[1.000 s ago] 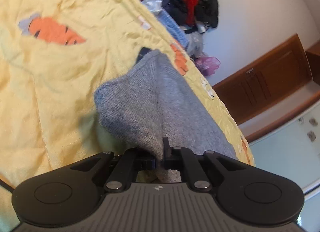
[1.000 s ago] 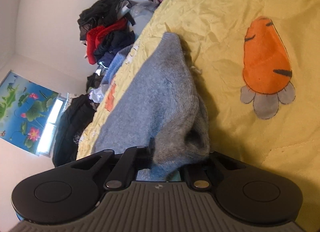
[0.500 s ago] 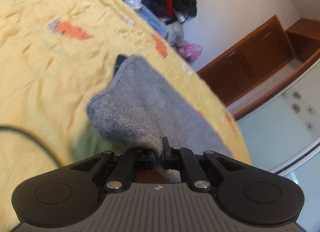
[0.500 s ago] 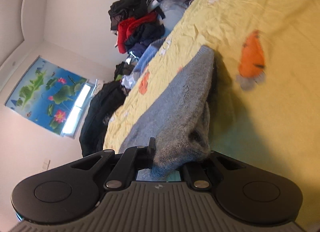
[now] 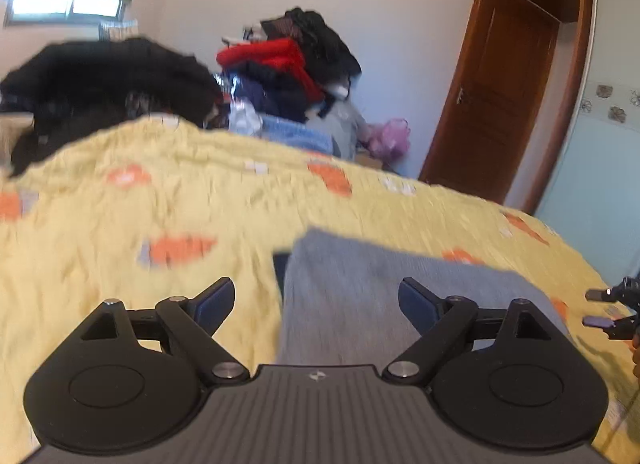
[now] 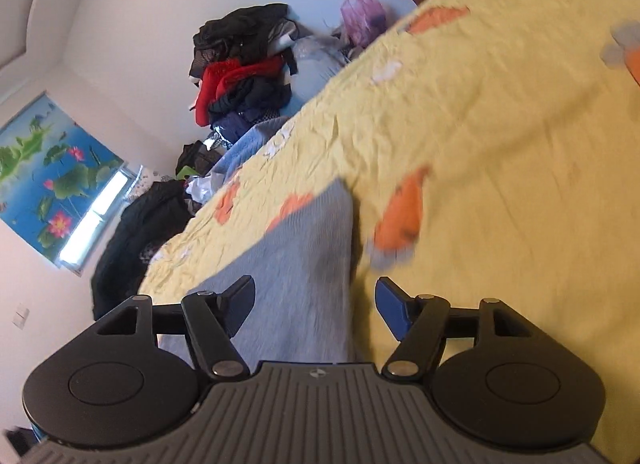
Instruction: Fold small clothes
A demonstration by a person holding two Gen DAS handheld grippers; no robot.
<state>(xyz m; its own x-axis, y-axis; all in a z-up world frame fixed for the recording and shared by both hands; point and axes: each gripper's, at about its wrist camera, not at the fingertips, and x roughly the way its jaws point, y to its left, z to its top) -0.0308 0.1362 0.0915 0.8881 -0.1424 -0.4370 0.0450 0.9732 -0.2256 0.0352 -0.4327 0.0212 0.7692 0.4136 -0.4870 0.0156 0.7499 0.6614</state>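
A grey knitted garment (image 5: 360, 296) lies folded flat on the yellow carrot-print bedspread (image 5: 160, 199). My left gripper (image 5: 316, 300) hovers above its near left part, jaws opening wide, pads clear of the cloth. In the right wrist view the same grey garment (image 6: 296, 296) lies below my right gripper (image 6: 316, 300), whose jaws are also opening, with nothing pressed between them. The right gripper's fingertips (image 5: 600, 306) show at the right edge of the left wrist view, beside the garment.
A heap of red, black and blue clothes (image 5: 288, 71) is piled against the far wall, with a black coat (image 5: 108, 79) to its left. A pink bag (image 5: 388, 139) sits near a brown door (image 5: 492, 91). Bedspread stretches left and right of the garment.
Both grippers have let go of the grey garment and opened. Both have lifted and drawn back, and the left one has rolled level. The garment now lies flat on the bed.
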